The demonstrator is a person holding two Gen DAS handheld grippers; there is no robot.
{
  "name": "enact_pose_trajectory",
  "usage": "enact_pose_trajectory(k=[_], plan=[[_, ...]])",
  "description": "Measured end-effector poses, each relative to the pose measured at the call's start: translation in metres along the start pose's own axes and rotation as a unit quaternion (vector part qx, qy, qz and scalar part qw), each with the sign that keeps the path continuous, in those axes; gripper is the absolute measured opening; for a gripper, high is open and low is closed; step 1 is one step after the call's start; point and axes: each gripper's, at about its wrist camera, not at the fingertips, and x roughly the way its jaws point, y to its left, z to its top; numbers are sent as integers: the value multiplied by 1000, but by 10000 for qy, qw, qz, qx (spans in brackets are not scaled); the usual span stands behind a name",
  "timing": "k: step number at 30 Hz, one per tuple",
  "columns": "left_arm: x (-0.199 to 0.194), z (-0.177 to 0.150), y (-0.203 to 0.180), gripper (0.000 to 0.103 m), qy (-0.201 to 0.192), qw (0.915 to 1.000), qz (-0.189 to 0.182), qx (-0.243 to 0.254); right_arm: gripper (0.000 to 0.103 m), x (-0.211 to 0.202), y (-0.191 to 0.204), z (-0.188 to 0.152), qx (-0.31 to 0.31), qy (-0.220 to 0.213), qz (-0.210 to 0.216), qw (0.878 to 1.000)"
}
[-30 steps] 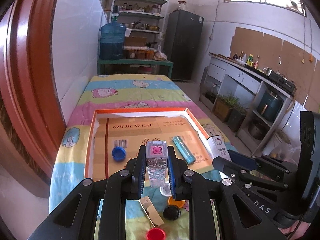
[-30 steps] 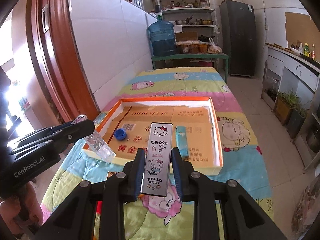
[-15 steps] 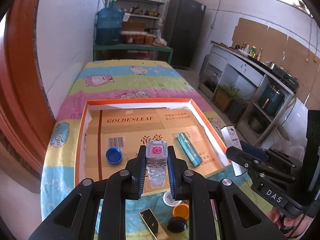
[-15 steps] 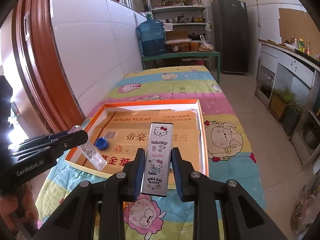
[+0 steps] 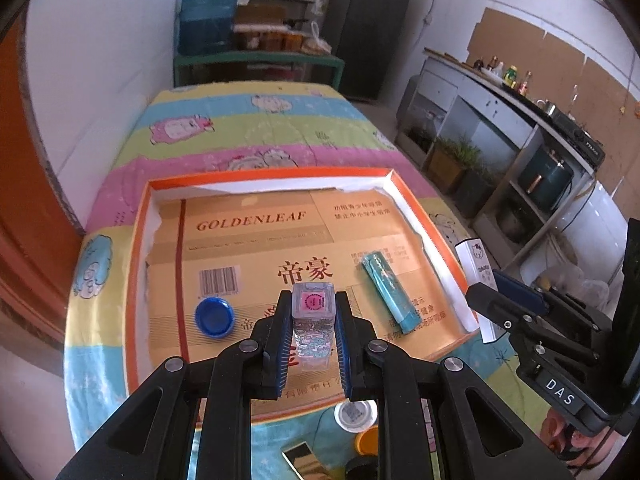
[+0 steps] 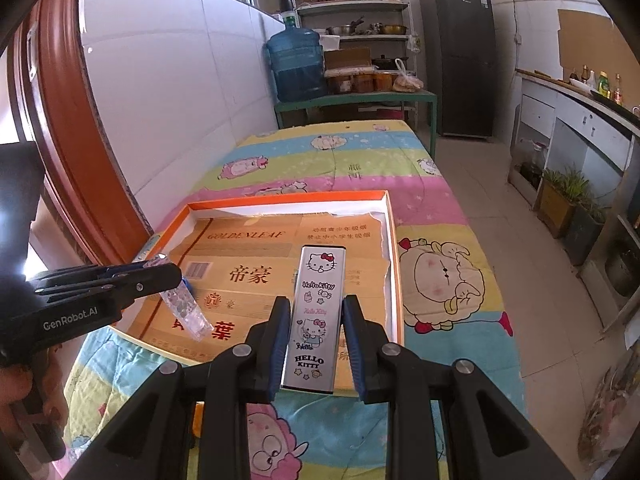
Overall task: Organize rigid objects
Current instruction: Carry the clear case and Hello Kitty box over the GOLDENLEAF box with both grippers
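Over the orange tray (image 5: pixel 141 240), L tongs (image 5: pixel 312 334) pinch a clear bottle (image 5: pixel 313 322); R tongs (image 6: pixel 316 342) pinch the Hello Kitty box (image 6: pixel 317 312) at tray's near edge. Step: carrying both in. Next: prob lower, release by blue cap (image 5: pixel 214 317) & teal tube (image 5: pixel 390 294). Desk w/ cartoon cloth (image 6: pixel 352 168); kitchen, shelves behind.

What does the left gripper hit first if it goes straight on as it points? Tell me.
Probably the cardboard floor of the orange-rimmed box, and the clear bottle clamped in the left gripper would touch before the fingertips. Depth is uncertain.
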Motion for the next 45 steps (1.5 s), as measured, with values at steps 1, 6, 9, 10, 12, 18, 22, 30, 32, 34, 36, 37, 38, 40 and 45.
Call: enact_pose_trajectory(k=[1,6,9,10,12,18,22,30,32,34,36,37,38,40,45], plan=[[3,1,0,20,30,10000,5,0,27,2,-1,1,-8,25,-9,10000],[14,10,0,20,44,10000,63,45,27,15,-5,4,-72,142,-58,9999],[21,16,0,20,45,9999,78,53,27,22,-5,8,-132,171,-84,9997],[22,17,0,20,40,9999,100,53,27,24,-5,8,-145,176,-94,9997],[27,21,-1,20,40,9999,130,52,27,29,-6,9,-165,188,-112,9996],[47,31,2,20,20,9998,204,44,27,46,-12,14,-147,292,-82,9994],[59,34,6,20,42,9996,264,25,27,59,-14,18,-138,392,-22,9991],[78,37,14,20,160,9994,311,-69,27,75,-13,22,-217,530,-15,9984],[80,38,15,20,176,9993,309,-84,27,79,-12,23,-246,567,-34,9981],[83,38,16,20,192,9993,318,-101,27,83,-11,23,-262,611,-44,9978],[86,39,17,20,208,9992,319,-124,27,86,-12,24,-266,645,-48,9975],[87,39,18,20,217,9992,318,-134,27,88,-12,24,-267,659,-52,9975],[88,39,18,20,220,9992,318,-140,27,89,-12,23,-268,673,-58,9974],[91,40,19,20,237,9991,317,-150,27,92,-12,23,-274,705,-67,9971],[95,39,19,20,263,9990,316,-160,27,99,-12,23,-287,764,-92,9966]])
